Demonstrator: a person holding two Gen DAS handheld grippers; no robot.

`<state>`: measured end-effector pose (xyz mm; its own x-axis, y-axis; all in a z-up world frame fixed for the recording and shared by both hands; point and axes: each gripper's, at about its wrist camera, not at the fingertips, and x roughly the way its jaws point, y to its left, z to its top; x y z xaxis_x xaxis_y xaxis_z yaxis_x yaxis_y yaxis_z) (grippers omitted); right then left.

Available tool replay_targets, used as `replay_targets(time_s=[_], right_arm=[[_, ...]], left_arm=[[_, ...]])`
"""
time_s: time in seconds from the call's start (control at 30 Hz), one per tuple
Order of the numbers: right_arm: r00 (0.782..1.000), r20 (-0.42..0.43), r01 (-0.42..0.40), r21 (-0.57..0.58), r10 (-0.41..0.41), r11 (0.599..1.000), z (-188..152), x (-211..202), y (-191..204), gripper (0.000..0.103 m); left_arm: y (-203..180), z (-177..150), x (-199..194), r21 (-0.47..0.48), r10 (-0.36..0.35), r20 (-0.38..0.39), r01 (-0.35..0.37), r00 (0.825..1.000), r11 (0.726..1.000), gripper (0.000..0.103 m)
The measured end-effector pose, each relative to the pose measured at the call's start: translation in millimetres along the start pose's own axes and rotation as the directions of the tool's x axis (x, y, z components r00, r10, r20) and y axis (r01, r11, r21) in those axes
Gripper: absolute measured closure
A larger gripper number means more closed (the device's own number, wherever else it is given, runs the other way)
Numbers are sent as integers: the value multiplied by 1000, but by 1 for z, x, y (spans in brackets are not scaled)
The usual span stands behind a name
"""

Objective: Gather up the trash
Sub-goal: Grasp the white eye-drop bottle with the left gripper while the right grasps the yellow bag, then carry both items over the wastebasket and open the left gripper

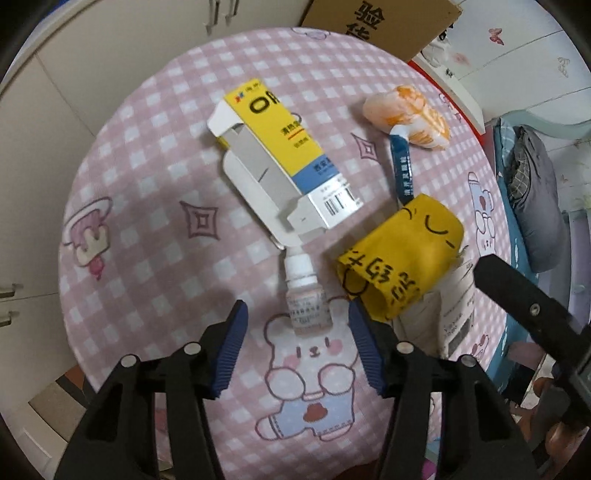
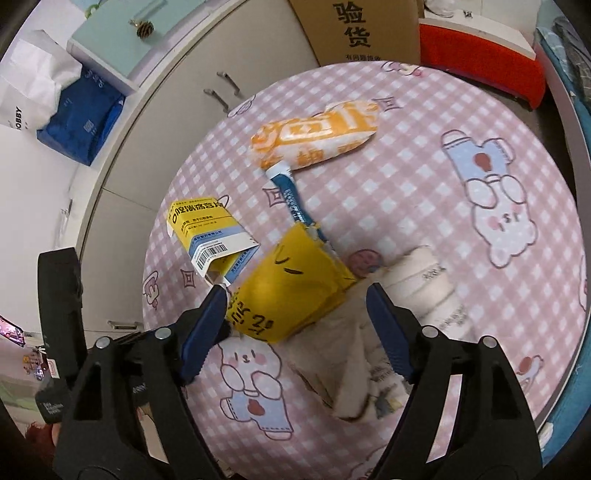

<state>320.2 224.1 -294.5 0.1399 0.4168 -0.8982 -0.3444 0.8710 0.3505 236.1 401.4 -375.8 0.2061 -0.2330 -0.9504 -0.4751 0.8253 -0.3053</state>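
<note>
Trash lies on a round table with a pink checked cloth (image 1: 147, 192). A small clear dropper bottle (image 1: 306, 299) lies between the fingertips of my left gripper (image 1: 295, 306), which is open, with gaps on both sides. Behind the bottle is an opened yellow medicine box (image 1: 280, 147). My right gripper (image 2: 295, 291) is open around a tipped yellow paper cup (image 2: 291, 288); its left pad (image 2: 210, 317) is close to the cup's rim. Further back lie a blue sachet (image 2: 295, 203) and an orange-and-white wrapper (image 2: 317, 136). A crumpled leaflet (image 2: 351, 369) lies under the cup.
A white tube (image 2: 432, 291) lies right of the cup. A cardboard box (image 2: 354, 33) and a red-and-white object (image 2: 480, 66) stand beyond the far edge. Cabinet doors (image 2: 221, 88) are to the left, bedding (image 1: 532, 199) to the right. The left gripper's body (image 2: 59, 295) is close by.
</note>
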Motion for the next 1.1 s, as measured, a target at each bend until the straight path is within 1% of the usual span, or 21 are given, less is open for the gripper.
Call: replay_targets(time_s=[0.07,0.1,0.17,0.2,0.23,0.37,0.4,0.43,0.47,0.53,0.67,0.7,0.77,0.87,1.03,1.1], right_arm=[[1000,-7,11,-10,-11,1000,2,8,5,24],[1000,-9,13,-15,-13,1000,3,12,8,24],[1000,-20,20,-21,-20,1000,5,21,10,24],[999,-30,23,-19,-23,1000,7,29,10,24],[999,-34,22,-17,-22,1000,8,32,10,24],[998,-61,6,-14,-6,1000,11,48,8,24],[997,-71,5,-19,-7,1000,11,51,7,37],[997,-78,0,-24,-2,1000,11,52,6,46],[997,-81,-7,-28,5,1000,10,51,6,46],[997,-78,-20,-52,16,998,10,46,6,50],[998,-35,-46,-50,45,998,11,20,-2,58],[999,-22,-51,-49,50,998,12,12,-5,61],[998,4,-56,-52,57,997,16,-2,-10,64],[996,48,-69,-51,72,996,19,-30,-24,69],[986,142,-84,-23,86,996,23,-82,-64,70],[981,177,-82,-16,84,996,24,-105,-86,70]], left_arm=[[0,2,7,13,-9,-10,9,1000,1000,48],[0,2,9,18,-7,-13,7,1000,1000,54],[-2,4,10,36,-7,1,7,1000,999,61],[-2,5,10,42,-2,-4,2,1000,999,69],[-2,6,10,48,1,-1,-1,1000,999,78],[-4,8,8,91,16,2,-16,1000,996,79],[-4,8,7,86,12,3,-12,1000,996,79],[-3,8,6,80,7,4,-8,1000,997,79],[-3,7,4,72,4,7,-5,1000,997,79],[-7,3,1,71,-1,12,0,1000,997,79],[-21,-3,-11,81,-7,29,5,1000,997,79],[-27,-5,-16,83,-23,37,20,999,996,79],[-38,-5,-25,87,-45,51,41,998,995,79],[-66,-3,-42,127,-58,92,46,994,991,79],[-119,0,-61,173,-78,146,52,986,984,79],[-150,-1,-66,199,-94,164,60,982,978,79]])
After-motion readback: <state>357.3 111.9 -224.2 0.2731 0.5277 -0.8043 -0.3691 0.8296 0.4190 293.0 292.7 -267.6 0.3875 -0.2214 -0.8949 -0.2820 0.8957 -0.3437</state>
